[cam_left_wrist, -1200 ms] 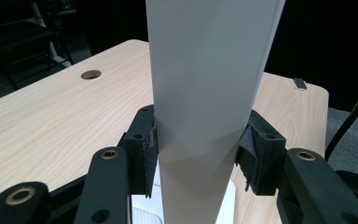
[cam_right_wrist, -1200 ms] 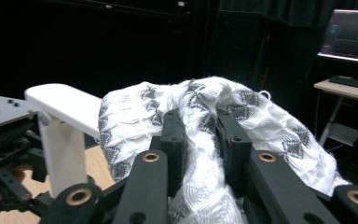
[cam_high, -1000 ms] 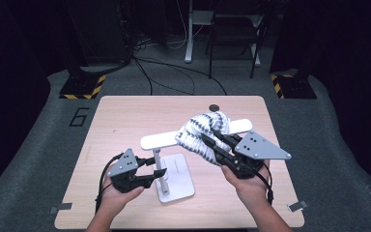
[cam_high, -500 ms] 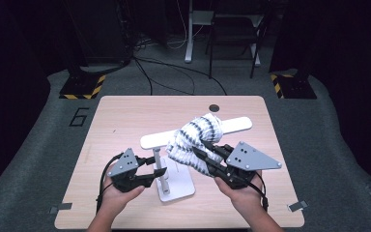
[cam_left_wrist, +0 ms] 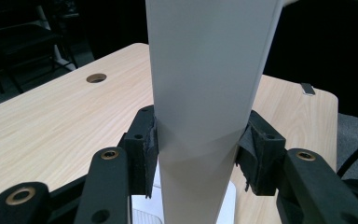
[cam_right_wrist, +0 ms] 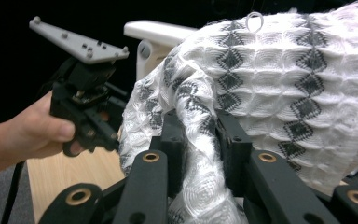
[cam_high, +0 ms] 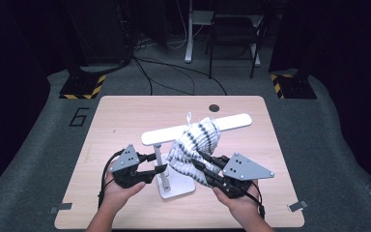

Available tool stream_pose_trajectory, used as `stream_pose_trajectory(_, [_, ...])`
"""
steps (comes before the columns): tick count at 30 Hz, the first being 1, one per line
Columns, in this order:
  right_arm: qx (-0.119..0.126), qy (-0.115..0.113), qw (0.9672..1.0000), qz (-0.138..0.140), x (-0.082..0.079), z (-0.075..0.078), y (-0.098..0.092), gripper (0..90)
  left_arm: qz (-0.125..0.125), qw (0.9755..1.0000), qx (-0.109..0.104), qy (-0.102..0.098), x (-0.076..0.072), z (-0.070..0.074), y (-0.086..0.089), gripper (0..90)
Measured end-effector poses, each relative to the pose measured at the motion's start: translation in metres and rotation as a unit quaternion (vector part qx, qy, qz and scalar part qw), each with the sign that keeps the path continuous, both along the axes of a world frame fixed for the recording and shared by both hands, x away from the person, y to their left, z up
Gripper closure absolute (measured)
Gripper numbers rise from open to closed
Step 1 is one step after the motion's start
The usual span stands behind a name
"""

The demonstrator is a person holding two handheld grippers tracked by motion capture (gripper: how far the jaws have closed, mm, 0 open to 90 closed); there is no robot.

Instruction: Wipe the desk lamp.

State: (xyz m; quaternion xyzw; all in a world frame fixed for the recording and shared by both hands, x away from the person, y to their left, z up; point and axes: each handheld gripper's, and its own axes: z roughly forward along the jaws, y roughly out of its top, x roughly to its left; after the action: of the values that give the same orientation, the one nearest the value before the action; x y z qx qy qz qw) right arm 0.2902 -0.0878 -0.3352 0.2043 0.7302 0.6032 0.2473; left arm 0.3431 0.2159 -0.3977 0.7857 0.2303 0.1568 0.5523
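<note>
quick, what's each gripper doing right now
Left gripper: shut on the white stand's post.
Right gripper: shut on the patterned towel.

Black two-finger left gripper [cam_high: 158, 163], right gripper [cam_high: 202, 167], grey screw-dotted triangular plates, black cables, seemingly bare forearms

From my remote station I read one marking: a large numeral "6" [cam_high: 79, 116], printed in dark paint on the grey floor mat [cam_high: 43, 145], left of the table [cam_high: 125, 116], in the high view's left-centre. Nothing else is legible.
</note>
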Motion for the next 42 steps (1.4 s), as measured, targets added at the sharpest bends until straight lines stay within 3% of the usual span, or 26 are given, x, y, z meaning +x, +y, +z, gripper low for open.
stream_pose_trajectory(8, [-0.010,0.011,0.9999,-0.006,-0.003,-0.022,-0.002,75.4,-0.001,1.0000,-0.002,0.001,0.010,0.000,-0.003,53.1])
stream_pose_trajectory(13, [-0.017,0.019,0.9996,-0.012,-0.005,-0.030,-0.004,75.5,-0.004,1.0000,-0.002,-0.003,0.016,-0.001,-0.003,53.1])
stream_pose_trajectory(15, [-0.018,0.010,0.9997,-0.010,-0.004,-0.032,-0.004,75.5,-0.004,1.0000,-0.005,-0.002,0.017,-0.001,-0.004,53.1])
stream_pose_trajectory(17, [-0.021,0.021,0.9995,-0.012,-0.006,-0.038,-0.004,75.4,-0.003,1.0000,-0.002,-0.003,0.019,0.000,-0.004,53.1])
stream_pose_trajectory(25, [-0.029,0.027,0.9991,-0.014,-0.005,-0.050,-0.003,75.4,0.001,1.0000,-0.004,-0.005,0.024,-0.001,-0.007,53.1])
stream_pose_trajectory(32, [-0.024,0.037,0.9989,-0.016,-0.004,-0.058,-0.005,75.2,0.000,0.9999,-0.013,-0.003,0.025,-0.002,-0.006,51.9])
stream_pose_trajectory(39, [-0.022,0.048,0.9984,-0.018,-0.002,-0.067,-0.008,75.0,0.007,0.9997,-0.020,0.008,0.022,0.000,0.001,37.1])
stream_pose_trajectory(42, [-0.022,0.047,0.9985,-0.019,-0.002,-0.069,-0.009,74.9,0.002,0.9998,-0.019,0.010,0.016,0.002,0.005,35.9])
